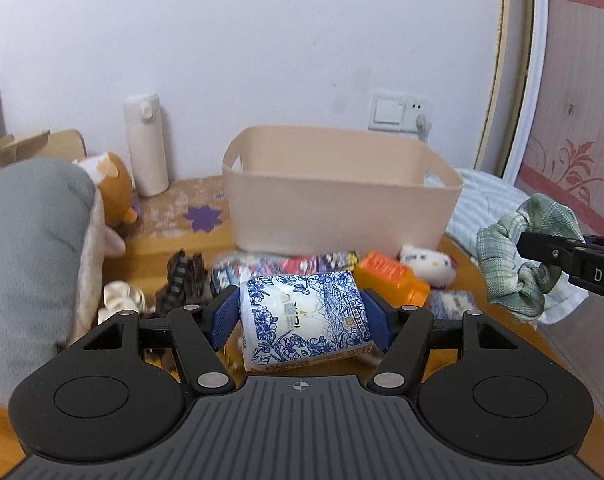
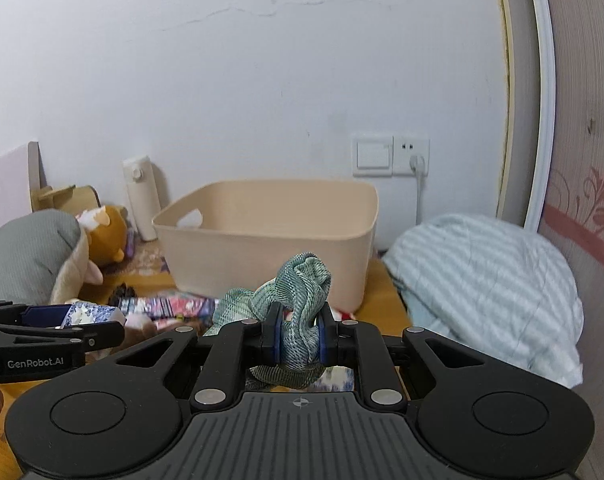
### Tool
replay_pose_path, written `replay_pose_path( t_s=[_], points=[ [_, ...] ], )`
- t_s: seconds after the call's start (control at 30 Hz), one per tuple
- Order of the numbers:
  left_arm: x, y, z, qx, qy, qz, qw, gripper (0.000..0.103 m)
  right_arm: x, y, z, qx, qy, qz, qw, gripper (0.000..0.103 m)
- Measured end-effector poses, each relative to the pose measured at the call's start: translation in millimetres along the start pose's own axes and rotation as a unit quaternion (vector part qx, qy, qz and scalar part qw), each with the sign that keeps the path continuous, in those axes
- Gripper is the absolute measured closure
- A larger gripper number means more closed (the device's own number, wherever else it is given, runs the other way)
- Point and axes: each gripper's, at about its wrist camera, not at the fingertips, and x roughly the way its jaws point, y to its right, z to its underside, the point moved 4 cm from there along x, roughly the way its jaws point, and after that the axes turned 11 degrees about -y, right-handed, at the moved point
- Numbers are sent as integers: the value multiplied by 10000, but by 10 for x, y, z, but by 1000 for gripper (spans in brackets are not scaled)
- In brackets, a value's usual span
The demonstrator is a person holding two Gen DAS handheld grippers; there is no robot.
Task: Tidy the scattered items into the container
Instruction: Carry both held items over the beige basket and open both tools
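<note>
My left gripper (image 1: 302, 316) is shut on a blue-and-white floral tissue pack (image 1: 302, 316), lifted above the wooden table (image 1: 150, 248). The right gripper (image 2: 299, 338) is shut on a green plaid scrunchie (image 2: 302, 296); in the left wrist view that scrunchie (image 1: 514, 256) hangs at the right, pinched by the right gripper (image 1: 534, 248). The beige plastic container (image 1: 338, 188) stands at the back against the wall, seen in the right wrist view as the container (image 2: 262, 240) ahead. The left gripper (image 2: 86, 322) with the tissue pack (image 2: 90, 314) shows at the left of the right wrist view.
On the table lie an orange bottle (image 1: 394, 276), a small white plush (image 1: 428, 262), flat colourful packets (image 1: 286, 266), a dark hair claw (image 1: 184, 280) and a cream scrunchie (image 1: 122, 300). A grey pillow (image 1: 26, 248), an orange plush (image 1: 114, 188), a white flask (image 1: 146, 144) and a light-blue blanket (image 2: 490, 288) border it.
</note>
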Motion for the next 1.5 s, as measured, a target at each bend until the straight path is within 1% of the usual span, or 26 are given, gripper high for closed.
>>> replay_pose_path(
  t_s=[0.23, 0.43, 0.53, 0.67, 0.73, 0.83, 1.0, 1.13, 1.3, 1.4, 1.5],
  points=[
    [-59, 92, -380, 229, 380, -189, 9988, 37, -101, 31, -329, -98, 342, 42, 9994, 88],
    [-21, 131, -804, 316, 681, -287, 9968, 37, -83, 102, -615, -179, 531, 129, 9983, 88],
    [21, 119, -1029, 280, 801, -320, 9959, 37, 7, 155, -768, -148, 499, 83, 9986, 88],
    [137, 75, -1289, 246, 951, -466, 9941, 37, 182, 210, -947, -156, 416, 84, 9990, 88],
    [214, 29, -1397, 134, 958, -445, 9943, 37, 293, 235, -1034, -114, 349, 50, 9993, 88],
    [345, -3, -1523, 124, 931, -445, 9946, 37, 482, 252, -1151, -47, 236, 21, 9997, 88],
    [597, 4, -1705, 231, 844, -421, 9953, 37, 835, 239, -1320, -54, -34, -133, 9999, 87],
    [866, 56, -1843, 321, 630, -398, 9967, 37, 1101, 235, -1402, -47, -211, -174, 9996, 87],
    [1270, 126, -1980, 357, 146, -414, 9984, 37, 1460, 257, -1459, 26, -540, -143, 9984, 87],
    [1587, 193, -1908, 397, -268, -432, 9979, 37, 1640, 298, -1511, 22, -743, -56, 9972, 87],
    [1775, 190, -1871, 411, -567, -446, 9965, 37, 1782, 305, -1525, -51, -922, 41, 9957, 87]
  ],
)
